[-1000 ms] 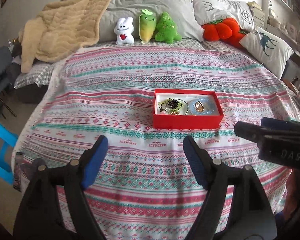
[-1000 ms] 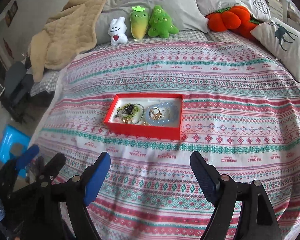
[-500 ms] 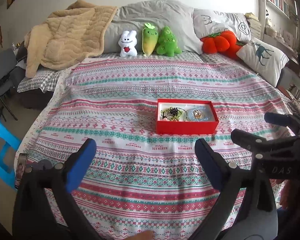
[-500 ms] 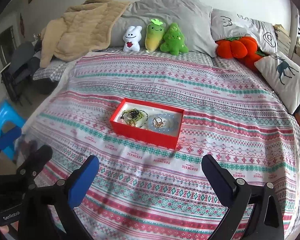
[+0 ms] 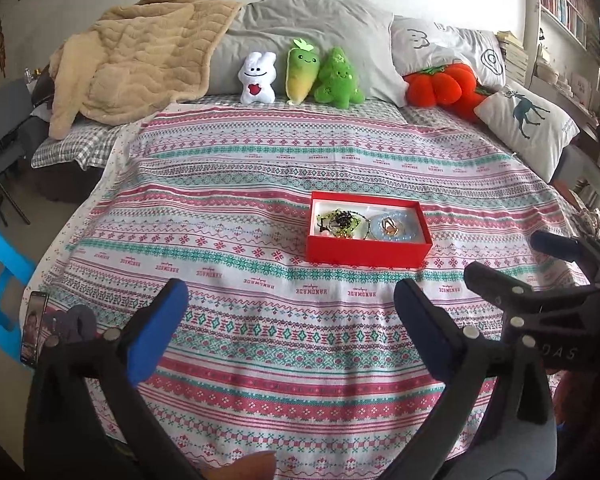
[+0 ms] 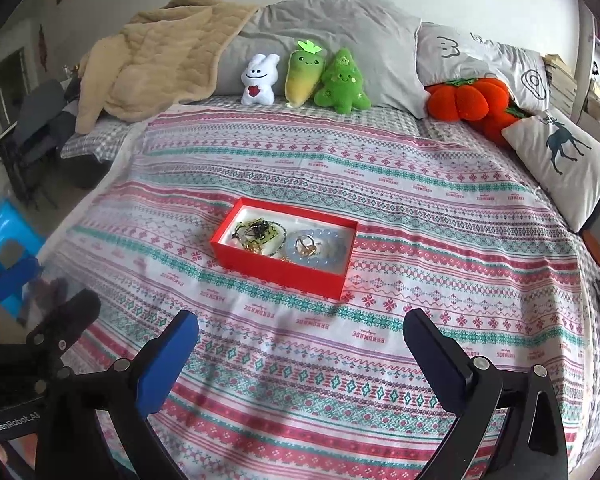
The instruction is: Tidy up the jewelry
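red jewelry box [image 5: 367, 248] lies flat, long axis running left-right.

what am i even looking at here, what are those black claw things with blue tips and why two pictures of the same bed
Those are two hand-held grippers, each with its own forward-looking camera. One picture comes from the left gripper, the other from the right gripper; each also glimpses the other at its edge. Both are open and hold nothing. On the patterned bedspread sits a red box with beaded jewelry and a ring inside. Plush toys and pillows line the headboard end.
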`<action>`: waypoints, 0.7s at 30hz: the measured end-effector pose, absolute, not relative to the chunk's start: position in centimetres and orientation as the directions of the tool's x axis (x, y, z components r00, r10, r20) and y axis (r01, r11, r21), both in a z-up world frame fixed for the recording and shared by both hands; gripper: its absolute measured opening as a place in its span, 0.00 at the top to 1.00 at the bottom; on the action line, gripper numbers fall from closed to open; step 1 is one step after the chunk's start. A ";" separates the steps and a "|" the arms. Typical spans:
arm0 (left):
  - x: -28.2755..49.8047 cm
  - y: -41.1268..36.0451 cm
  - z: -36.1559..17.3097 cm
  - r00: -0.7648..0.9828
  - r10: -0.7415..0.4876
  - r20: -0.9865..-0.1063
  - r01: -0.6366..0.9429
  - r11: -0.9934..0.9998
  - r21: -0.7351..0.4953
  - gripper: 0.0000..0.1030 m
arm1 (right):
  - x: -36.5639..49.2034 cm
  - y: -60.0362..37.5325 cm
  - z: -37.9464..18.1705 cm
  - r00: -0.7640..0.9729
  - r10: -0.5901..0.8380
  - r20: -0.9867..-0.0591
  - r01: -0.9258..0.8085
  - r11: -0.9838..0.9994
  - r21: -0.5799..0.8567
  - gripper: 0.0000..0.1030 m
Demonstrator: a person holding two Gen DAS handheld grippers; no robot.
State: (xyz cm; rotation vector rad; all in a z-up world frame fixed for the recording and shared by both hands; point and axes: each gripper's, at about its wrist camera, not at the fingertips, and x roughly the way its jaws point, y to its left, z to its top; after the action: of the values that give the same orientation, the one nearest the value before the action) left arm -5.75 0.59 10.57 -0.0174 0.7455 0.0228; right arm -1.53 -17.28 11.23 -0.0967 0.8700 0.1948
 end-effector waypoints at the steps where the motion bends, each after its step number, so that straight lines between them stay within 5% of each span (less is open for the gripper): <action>1: -5.7 0.6 10.6 0.735 0.016 -0.678 -0.031 0.999 -0.010 0.01 | -1.6 -17.1 11.3 0.631 0.124 -0.766 -0.209 0.978 -0.014 0.00; 21: -5.4 1.0 10.3 0.715 -0.024 -0.698 -0.030 0.997 -0.064 0.01 | -1.7 -16.8 11.0 0.637 0.086 -0.766 -0.202 0.978 -0.058 0.00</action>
State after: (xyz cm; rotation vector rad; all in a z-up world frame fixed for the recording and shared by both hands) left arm -5.39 0.96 10.27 -0.0726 0.7737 0.0033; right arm -1.73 -16.77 11.04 -0.1434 0.8652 0.1654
